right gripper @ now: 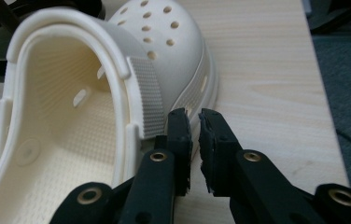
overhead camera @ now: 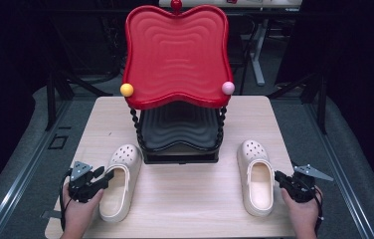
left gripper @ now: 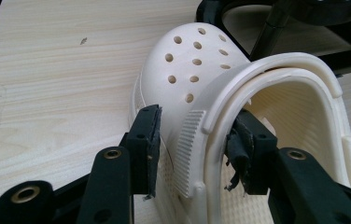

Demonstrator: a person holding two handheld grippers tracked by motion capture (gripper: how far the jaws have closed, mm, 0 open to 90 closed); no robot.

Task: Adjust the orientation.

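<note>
Two cream clogs with holes in their toes lie on the wooden table [overhead camera: 185, 194], toes pointing away. My left gripper [overhead camera: 106, 177] is at the left clog [overhead camera: 120, 191]; in the left gripper view its jaws [left gripper: 197, 116] straddle the side wall and strap of that clog [left gripper: 187, 51], one pad outside and one inside. The outer pad stands a hair off the wall, so I read it as open. My right gripper [overhead camera: 278, 177] lies just right of the right clog [overhead camera: 257, 186]. Its jaws [right gripper: 194, 115] stand a narrow slit apart with nothing between them, beside the outer side of that clog [right gripper: 164, 37].
Behind the clogs a two-tier rack stands mid-table, with a red wavy tray [overhead camera: 175, 55] on top and a black tray [overhead camera: 180, 127] below. A yellow ball [overhead camera: 127, 89] and a pink ball [overhead camera: 228, 88] cap its front posts. The table's right edge is close to my right gripper.
</note>
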